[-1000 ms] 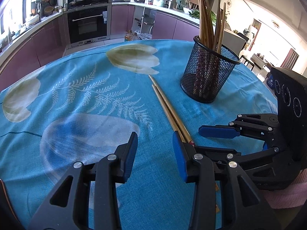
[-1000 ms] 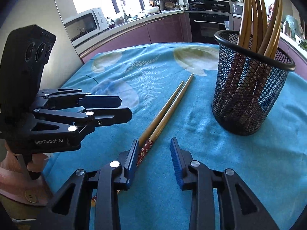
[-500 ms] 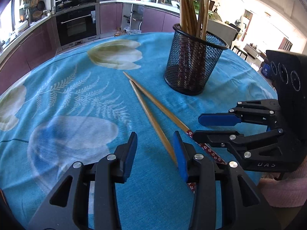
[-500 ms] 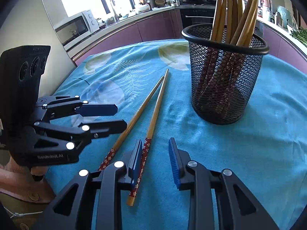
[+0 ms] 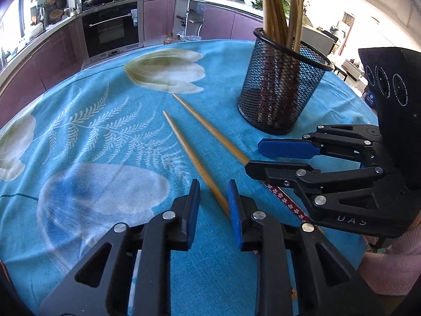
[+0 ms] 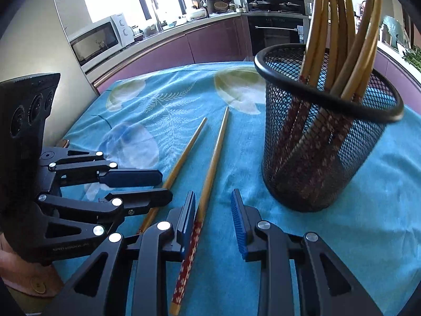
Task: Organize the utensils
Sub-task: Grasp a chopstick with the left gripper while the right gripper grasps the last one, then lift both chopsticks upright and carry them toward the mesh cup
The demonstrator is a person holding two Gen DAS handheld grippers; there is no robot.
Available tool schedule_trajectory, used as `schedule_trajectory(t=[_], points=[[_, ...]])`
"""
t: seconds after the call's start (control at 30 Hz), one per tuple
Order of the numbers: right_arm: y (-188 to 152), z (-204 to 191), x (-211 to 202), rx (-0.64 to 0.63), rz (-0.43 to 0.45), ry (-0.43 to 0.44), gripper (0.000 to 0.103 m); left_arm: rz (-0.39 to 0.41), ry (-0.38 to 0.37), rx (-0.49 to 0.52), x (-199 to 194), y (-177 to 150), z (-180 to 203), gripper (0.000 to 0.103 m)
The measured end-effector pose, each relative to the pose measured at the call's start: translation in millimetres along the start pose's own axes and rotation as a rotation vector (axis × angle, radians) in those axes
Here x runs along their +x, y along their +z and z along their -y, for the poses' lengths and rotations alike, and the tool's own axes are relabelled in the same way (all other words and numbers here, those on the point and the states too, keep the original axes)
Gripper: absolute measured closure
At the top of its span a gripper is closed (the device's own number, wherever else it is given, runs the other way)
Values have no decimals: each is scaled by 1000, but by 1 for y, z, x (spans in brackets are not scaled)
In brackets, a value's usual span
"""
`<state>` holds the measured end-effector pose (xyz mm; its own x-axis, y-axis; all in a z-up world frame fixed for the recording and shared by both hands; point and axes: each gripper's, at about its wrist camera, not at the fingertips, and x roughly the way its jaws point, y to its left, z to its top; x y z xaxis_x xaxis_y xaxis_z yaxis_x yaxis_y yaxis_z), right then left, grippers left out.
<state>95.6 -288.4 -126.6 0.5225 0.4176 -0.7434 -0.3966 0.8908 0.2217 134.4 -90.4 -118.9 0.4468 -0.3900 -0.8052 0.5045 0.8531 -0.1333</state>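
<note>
Left wrist view. At 9 o'clock lies the tablecloth point(image 5: 86, 137), a turquoise woven fabric printed with pale fern fronds and tulips, draped over a round table. At 6 o'clock the left gripper point(image 5: 211, 202) shows black angular linkages with silver rivets and ribbed blue pads point(image 5: 193, 210). Its jaws are closing; the near chopstick point(image 5: 193, 158), a slim tapered bamboo rod, runs between them beside the right-hand pad, and contact cannot be confirmed. The far chopstick point(image 5: 210, 129) lies just beside it, its tips spread apart toward 12 o'clock, its red floral handle passing under the right gripper point(image 5: 265, 158) at 3 o'clock. That gripper's flat blue and black fingers stand apart. At 1 o'clock stands the mesh holder point(image 5: 281, 89), a black wire cylinder with a solid rim, holding upright bamboo chopsticks point(image 5: 273, 13).

Right wrist view. At 9 o'clock the left gripper point(image 6: 160, 187) straddles the near chopstick point(image 6: 184, 155). At 6 o'clock the right gripper point(image 6: 213, 218) has its jaws parted; the far chopstick point(image 6: 213, 166) lies between them, against the left pad point(image 6: 188, 216), the right pad clear of it. Its red patterned handle reaches toward the bottom edge. At 3 o'clock the mesh holder point(image 6: 323, 137) stands on the tablecloth point(image 6: 368, 237), well filled with chopsticks point(image 6: 339, 26).
</note>
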Motion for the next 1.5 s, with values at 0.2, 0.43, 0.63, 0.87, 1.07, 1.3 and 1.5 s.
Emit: schedule_trajectory(t=[0.2,0.43,0.63,0.87,1.07,1.3,1.5], points=[[12,-1,11,-9,2,-11,77,-3,-24,-34,5,9,-11,81],[15,5,13,17,5,-13,94,-3,-18,-48,12,17,-14,86],[9,15,3,84,31,18,97,9,-2,-72,12,16,-12,93],[1,10,-9,79,29,82,97,15,8,-80,8,9,-9,95],[-3,0,-4,29,-12,59,95,7,23,-49,6,5,-3,95],[-6,-5,-2,0,-9,40,94,-6,43,-13,9,6,2,95],[-6,1,-4,30,3,57,97,0,68,-3,11,9,6,95]])
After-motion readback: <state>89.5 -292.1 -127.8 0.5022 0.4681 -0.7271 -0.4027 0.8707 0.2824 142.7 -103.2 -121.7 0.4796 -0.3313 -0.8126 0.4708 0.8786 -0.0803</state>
